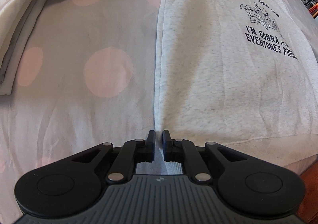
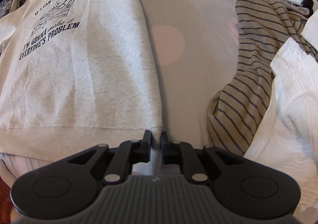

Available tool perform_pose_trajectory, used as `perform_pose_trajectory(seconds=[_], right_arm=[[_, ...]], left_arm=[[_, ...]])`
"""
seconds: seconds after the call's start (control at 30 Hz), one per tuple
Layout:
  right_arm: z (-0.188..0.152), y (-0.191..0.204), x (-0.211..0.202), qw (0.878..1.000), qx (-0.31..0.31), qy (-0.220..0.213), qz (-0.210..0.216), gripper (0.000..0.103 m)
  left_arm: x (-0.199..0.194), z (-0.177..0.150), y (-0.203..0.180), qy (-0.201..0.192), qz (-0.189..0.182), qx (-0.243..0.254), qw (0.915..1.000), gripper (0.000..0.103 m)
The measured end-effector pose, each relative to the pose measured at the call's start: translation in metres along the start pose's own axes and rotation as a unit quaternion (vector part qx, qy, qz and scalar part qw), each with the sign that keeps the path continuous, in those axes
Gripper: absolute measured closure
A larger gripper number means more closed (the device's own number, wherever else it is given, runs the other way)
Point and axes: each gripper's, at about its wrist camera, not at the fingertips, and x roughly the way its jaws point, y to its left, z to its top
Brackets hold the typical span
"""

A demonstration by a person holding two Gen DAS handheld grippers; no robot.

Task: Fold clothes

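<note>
Both claws clamped on the heather-grey printed sweatshirt (image 1: 218, 77) hem corners — left gripper (image 1: 158, 140), right gripper (image 2: 155, 141). Fold not yet started; next, lift hem evenly toward collar.

Left tongs (image 1: 158, 134) and right tongs (image 2: 155, 134) both point forward, low, jaws pinched nearly closed on fabric

1. Sweatshirt (image 1: 218, 69): light heather grey, dark printed text and drawing on chest.
2. Pose: spread flat, front up, collar at far end, ribbed hem (image 2: 59, 138) nearest.
3. Both lower hem corners pinched up; sleeves extend outward at top.
</note>
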Motion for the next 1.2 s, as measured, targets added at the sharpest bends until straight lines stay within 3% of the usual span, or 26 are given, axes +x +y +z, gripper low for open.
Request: perform_pose_trajectory(seconds=[0.1, 0.17, 0.23, 0.3, 0.53, 0.67, 0.8, 1.0, 1.2], right_arm=[[-0.003, -0.003, -0.014, 0.999, 0.007, -0.034, 0.001, 0.077], [-0.006, -0.006, -0.026, 0.998, 0.017, -0.061, 0.005, 0.077], [-0.007, -0.006, -0.038, 0.995, 0.032, -0.093, 0.013, 0.075], [-0.006, -0.001, -0.046, 0.991, 0.045, -0.121, 0.029, 0.075], [-0.006, 0.072, -0.035, 0.986, 0.005, -0.157, 0.051, 0.075], [-0.011, 0.111, -0.014, 0.988, -0.007, -0.139, 0.066, 0.075], [-0.017, 0.139, 0.011, 0.992, -0.046, -0.113, 0.022, 0.075], [-0.016, 0.144, 0.033, 0.996, -0.067, -0.06, -0.002, 0.076], [-0.016, 0.145, 0.032, 0.996, -0.068, -0.049, 0.002, 0.074]], left_arm=[[-0.015, -0.007, -0.001, -0.033, 0.024, -0.002, 0.9992, 0.088], [-0.034, -0.013, -0.006, -0.081, 0.047, -0.001, 0.9956, 0.084], [-0.051, -0.02, -0.014, -0.126, 0.038, -0.015, 0.9911, 0.073], [-0.06, -0.025, -0.026, -0.149, 0.007, -0.029, 0.9883, 0.071], [-0.042, -0.029, -0.089, -0.133, -0.057, 0.012, 0.9894, 0.071], [-0.02, -0.034, -0.11, -0.111, -0.05, 0.034, 0.9919, 0.071], [0.001, -0.041, -0.115, -0.08, -0.046, 0.046, 0.9947, 0.071], [0.016, -0.046, -0.113, -0.052, -0.043, 0.042, 0.9968, 0.071], [0.014, -0.046, -0.116, -0.048, -0.036, 0.048, 0.997, 0.071]])
